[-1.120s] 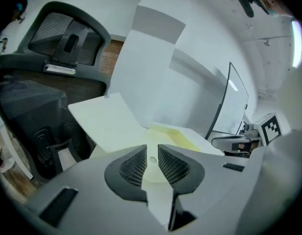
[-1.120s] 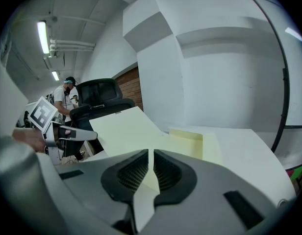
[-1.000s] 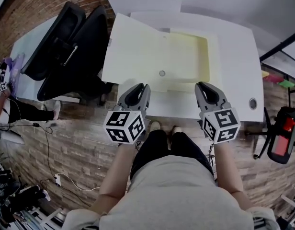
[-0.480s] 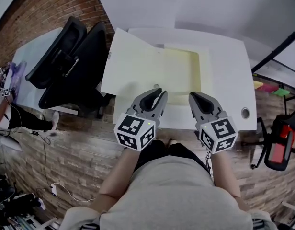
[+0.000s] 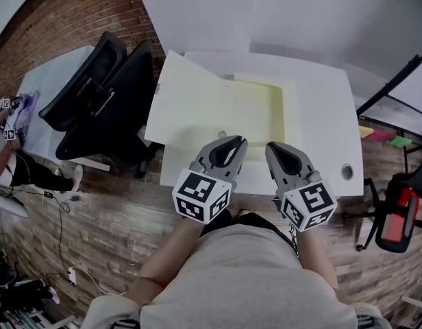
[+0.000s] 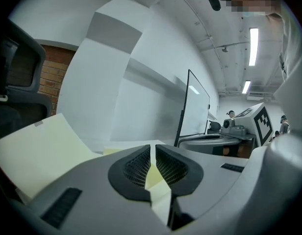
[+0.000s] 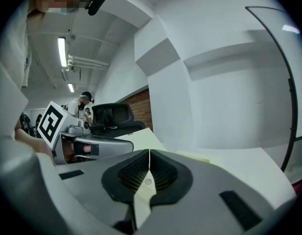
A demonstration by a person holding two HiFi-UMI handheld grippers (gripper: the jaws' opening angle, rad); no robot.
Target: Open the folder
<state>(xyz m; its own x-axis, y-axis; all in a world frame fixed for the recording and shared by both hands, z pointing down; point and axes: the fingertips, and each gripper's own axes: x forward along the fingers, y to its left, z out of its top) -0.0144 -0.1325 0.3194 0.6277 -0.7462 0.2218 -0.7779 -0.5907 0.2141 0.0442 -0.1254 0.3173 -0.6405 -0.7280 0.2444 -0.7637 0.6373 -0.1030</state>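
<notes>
The pale yellow paper folder (image 5: 218, 105) lies open on the white desk (image 5: 327, 122), its cover flipped left. Your left gripper (image 5: 234, 142) has just been closing, its jaws now narrowly apart. Your right gripper (image 5: 272, 148) has its jaws together. Both hover empty, the job seemingly done.

We see bright, even light from ceiling tube lamps (image 6: 253, 46). Every view bows at its edges. Gripper-view corners go black.
</notes>
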